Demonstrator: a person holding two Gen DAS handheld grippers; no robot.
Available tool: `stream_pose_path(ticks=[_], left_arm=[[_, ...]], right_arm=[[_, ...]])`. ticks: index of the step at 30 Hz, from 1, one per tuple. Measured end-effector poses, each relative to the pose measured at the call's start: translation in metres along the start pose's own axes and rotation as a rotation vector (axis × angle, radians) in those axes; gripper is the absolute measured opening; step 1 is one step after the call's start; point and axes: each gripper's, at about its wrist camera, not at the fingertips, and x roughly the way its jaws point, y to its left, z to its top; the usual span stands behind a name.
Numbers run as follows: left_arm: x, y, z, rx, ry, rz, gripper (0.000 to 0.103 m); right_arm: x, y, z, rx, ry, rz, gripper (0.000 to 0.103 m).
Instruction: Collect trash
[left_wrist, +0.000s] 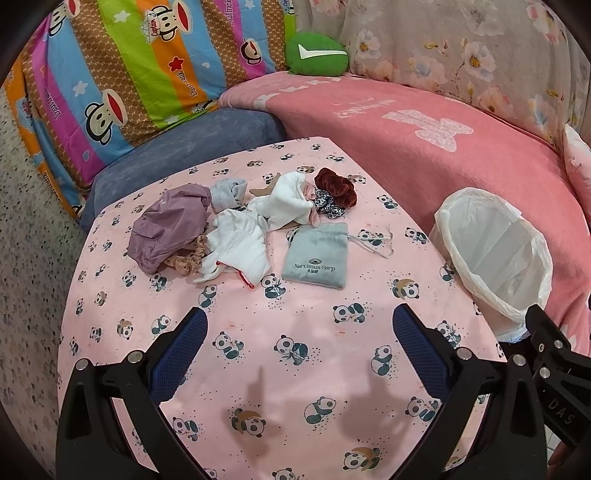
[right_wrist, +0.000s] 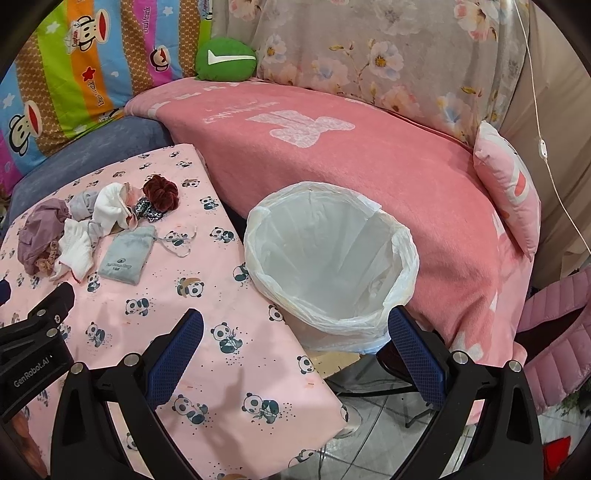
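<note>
A tabletop (left_wrist: 295, 332) draped in pink panda-print cloth stands in front of a sofa covered by a striped cartoon-monkey blanket (left_wrist: 122, 74) on the left, a pink blanket (left_wrist: 424, 155) in the middle and a pale floral throw (left_wrist: 461, 55) on the right, with a green cushion (left_wrist: 317, 54) tucked between them. Across the far half of the tabletop, from left to right, lie a crumpled mauve garment (left_wrist: 168, 229) with small tan frilly pieces (left_wrist: 184, 258) at its edge, a grey rolled cloth (left_wrist: 227, 192), a white ribbed cloth (left_wrist: 240, 247), a second bunched white cloth (left_wrist: 286, 201), a grey drawstring pouch (left_wrist: 317, 256) lying flat with printed lettering and its cord trailing right, a black-and-white patterned scrunchie (left_wrist: 328, 206) and a dark red velvet scrunchie (left_wrist: 336, 184) touching it. The items crowd together, several overlapping. Just off the tabletop's right edge stands a bin lined with a white plastic bag (right_wrist: 332, 258), its mouth open; nothing shows inside but the liner. The left gripper (left_wrist: 299, 328) hovers above bare cloth near the front edge, fingers spread wide and holding nothing. The right gripper (right_wrist: 295, 328) hangs over the gap between tabletop and bin, likewise spread wide and empty. A pink pillow (right_wrist: 506, 184) leans at the sofa's right end, and a pink quilted garment (right_wrist: 554, 332) shows at the far right.
</note>
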Motion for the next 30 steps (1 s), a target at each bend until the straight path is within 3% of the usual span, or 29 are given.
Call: stream_pose_path(ticks=[30], left_arm=[[-0.0019,-0.0012,0.0012,0.018,-0.018,-0.010,0.096]], right_arm=[[-0.0025,0.0047,0.0016,-0.002,-0.007,0.002,0.098]])
